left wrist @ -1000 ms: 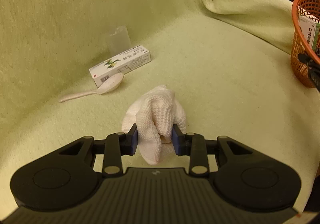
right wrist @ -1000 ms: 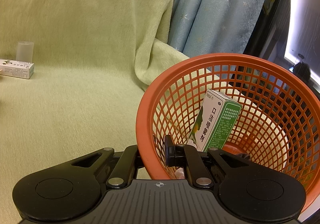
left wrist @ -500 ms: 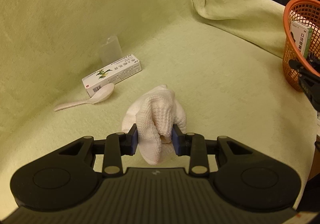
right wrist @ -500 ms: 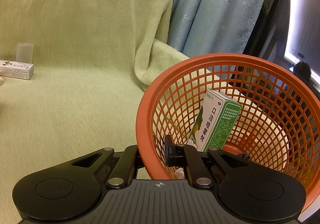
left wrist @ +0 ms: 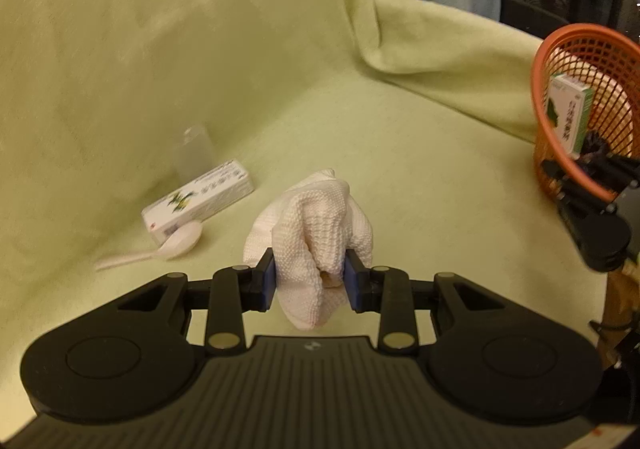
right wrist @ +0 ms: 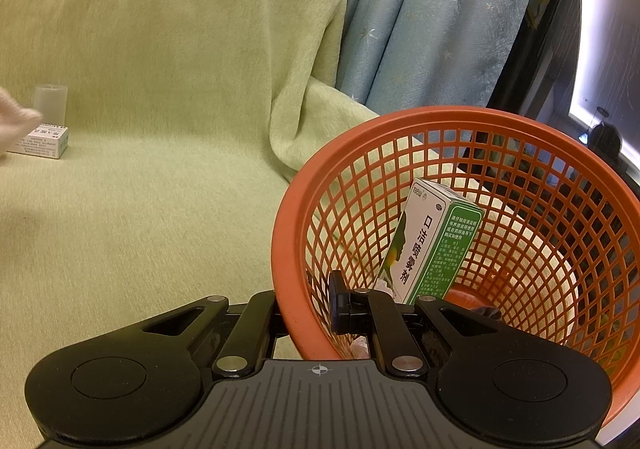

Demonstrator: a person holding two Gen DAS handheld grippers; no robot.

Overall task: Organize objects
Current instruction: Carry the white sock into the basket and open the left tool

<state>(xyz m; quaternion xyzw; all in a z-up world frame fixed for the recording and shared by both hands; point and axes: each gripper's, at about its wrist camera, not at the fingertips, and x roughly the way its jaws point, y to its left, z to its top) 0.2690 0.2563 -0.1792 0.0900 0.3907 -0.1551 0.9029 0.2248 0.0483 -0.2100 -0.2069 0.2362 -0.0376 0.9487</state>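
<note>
1. My left gripper (left wrist: 310, 281) pinches the white knitted cloth (left wrist: 310, 233), bunched between its pads.
2. The orange mesh basket (left wrist: 560, 153) lies far right of it, up ahead.
3. My right gripper (right wrist: 306, 313) clamps that basket's rim, jaws nearly closed, so the carry goes rightward.

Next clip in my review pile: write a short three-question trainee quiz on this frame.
1. What does the left gripper hold?
2. True or false: the right gripper is clamped on the orange basket's rim.
3. Which lies against the white spoon: (a) the white box, (b) the green box?

Key: 1. A white cloth. 2. True. 3. (a); the green box stands in the basket.
</note>
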